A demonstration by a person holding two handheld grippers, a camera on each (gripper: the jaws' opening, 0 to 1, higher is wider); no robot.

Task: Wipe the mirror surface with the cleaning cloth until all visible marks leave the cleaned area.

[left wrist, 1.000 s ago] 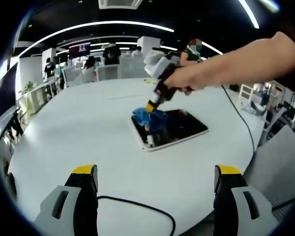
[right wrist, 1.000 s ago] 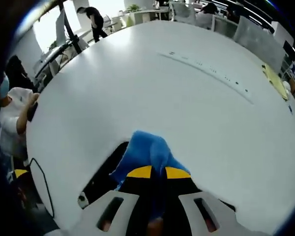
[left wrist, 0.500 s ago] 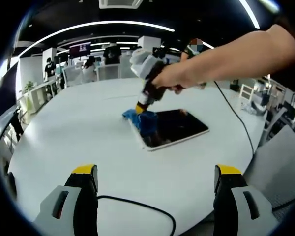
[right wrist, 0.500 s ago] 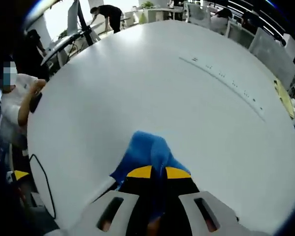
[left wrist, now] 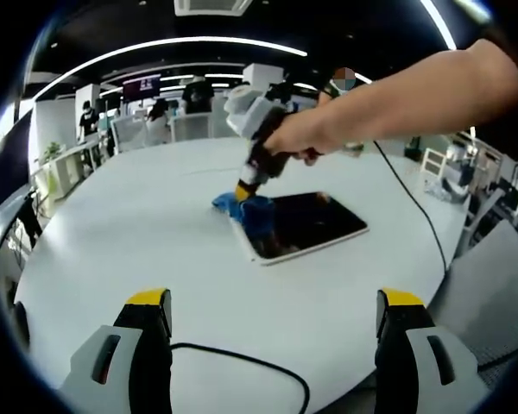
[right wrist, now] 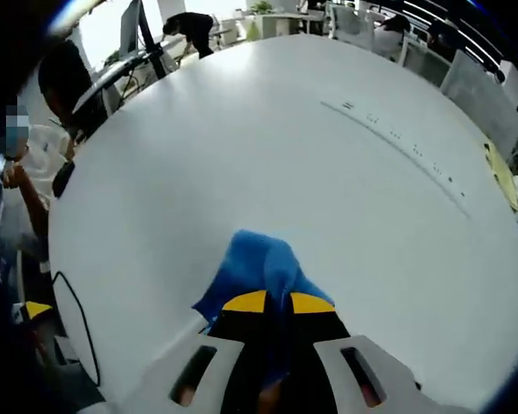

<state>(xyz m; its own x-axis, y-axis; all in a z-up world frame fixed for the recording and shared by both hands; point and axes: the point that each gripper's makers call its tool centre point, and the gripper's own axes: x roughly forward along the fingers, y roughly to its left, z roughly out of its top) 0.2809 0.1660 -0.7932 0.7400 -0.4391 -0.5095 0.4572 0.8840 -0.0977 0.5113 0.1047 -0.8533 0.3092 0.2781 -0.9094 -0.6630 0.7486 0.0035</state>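
One mirror (left wrist: 304,226) lying flat, cloth (left wrist: 244,207) at corner

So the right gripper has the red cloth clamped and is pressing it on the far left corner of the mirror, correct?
Not quite: the cloth is blue, not red, as the left gripper view shows. The rest holds: the right gripper is shut on it, pressing it at the mirror's far left corner. The right gripper view shows the same blue cloth between the closed jaws.

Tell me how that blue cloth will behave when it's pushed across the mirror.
The blue cloth looks soft and floppy; it bunches around the right gripper, so it will probably fold and drag, not slide flat. On the glossy mirror it should glide easily.
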